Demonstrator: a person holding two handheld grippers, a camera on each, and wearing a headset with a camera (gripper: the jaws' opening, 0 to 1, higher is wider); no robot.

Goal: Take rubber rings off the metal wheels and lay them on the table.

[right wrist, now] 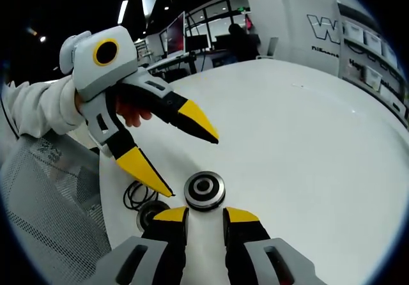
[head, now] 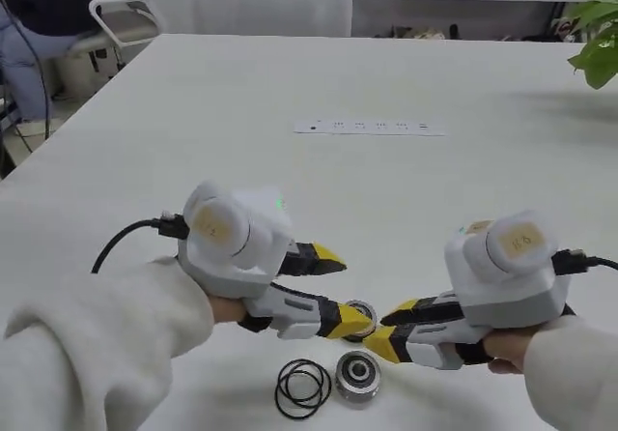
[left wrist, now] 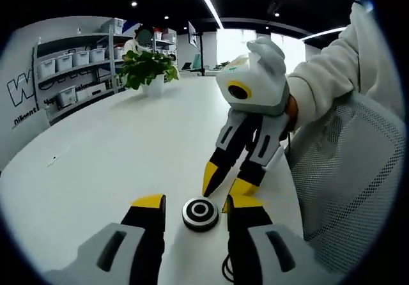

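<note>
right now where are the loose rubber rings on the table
In the head view the loose rings lie flat on the table at the bottom of the picture, just left of the nearer wheel and below the left claw.

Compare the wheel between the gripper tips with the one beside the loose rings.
The wheel between the tips has a black rim, apparently rubber still on; the near wheel, beside the loose rings, looks bare metal. The first sits between the left gripper and right gripper; the near wheel lies clear of both. Both lie flat on the table.
</note>
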